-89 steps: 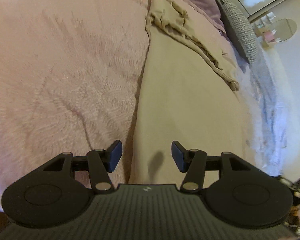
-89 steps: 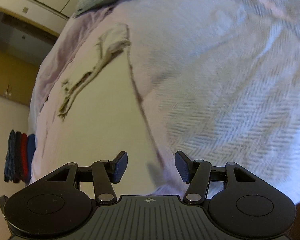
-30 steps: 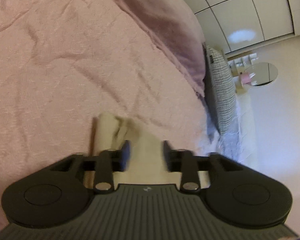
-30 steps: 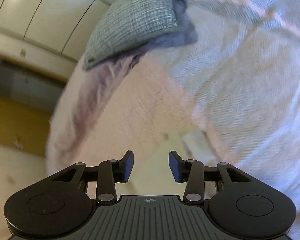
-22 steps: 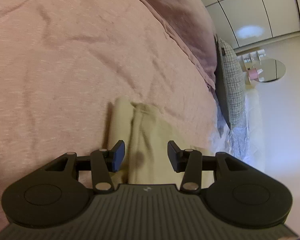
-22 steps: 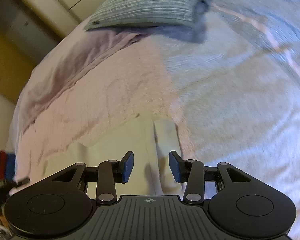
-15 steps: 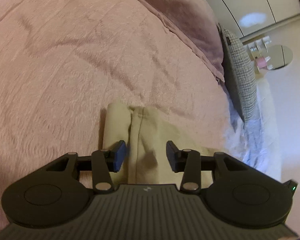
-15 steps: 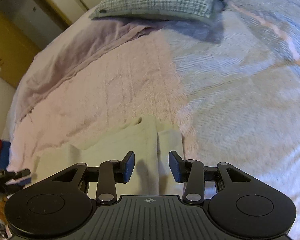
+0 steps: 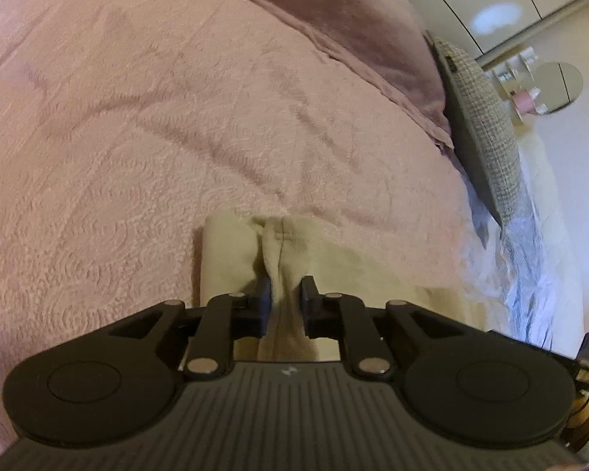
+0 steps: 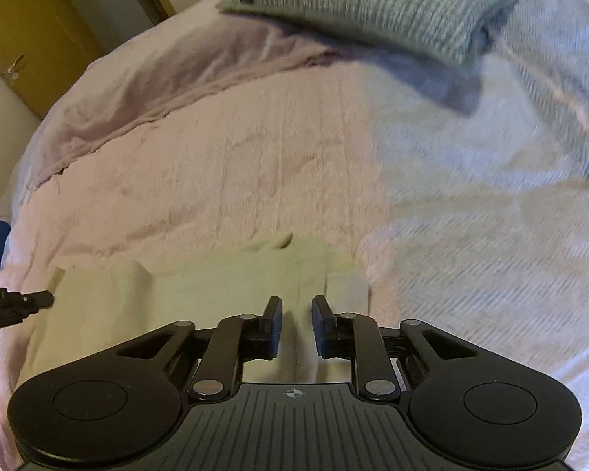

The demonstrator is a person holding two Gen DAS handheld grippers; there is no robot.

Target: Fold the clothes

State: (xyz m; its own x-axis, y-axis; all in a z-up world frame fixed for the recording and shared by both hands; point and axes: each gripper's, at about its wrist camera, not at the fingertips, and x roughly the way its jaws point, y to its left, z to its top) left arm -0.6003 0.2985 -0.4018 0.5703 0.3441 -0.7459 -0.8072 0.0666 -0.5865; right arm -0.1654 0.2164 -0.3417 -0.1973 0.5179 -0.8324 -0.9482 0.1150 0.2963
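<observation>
We see a cream-coloured garment (image 9: 373,271) lying flat on a bed, on top of a pink textured bedspread (image 9: 137,137). Both of our handheld grippers sit low over its far edge.

From the left wrist view, the left gripper (image 9: 286,294) has its jaws drawn close around a raised ridge of the cream cloth near the garment's left corner. The cloth bunches up into a fold between them, so the jaws are pinching the fabric. A flat strip of the same garment lies just to the left of the ridge.

From the right wrist view, the right gripper (image 10: 297,312) is near the garment's right corner. Its jaws stand narrowly apart with cream cloth between them; we cannot tell whether they actually grip it. The tip of the left gripper shows at the left edge of this view, by the garment's other corner.

Further up the bed, a mauve sheet (image 10: 157,78) lies folded back, and a grey-green checked pillow (image 10: 373,4) rests beside it. A pale blue-white cover (image 10: 491,216) lies to the right of the pink bedspread.
</observation>
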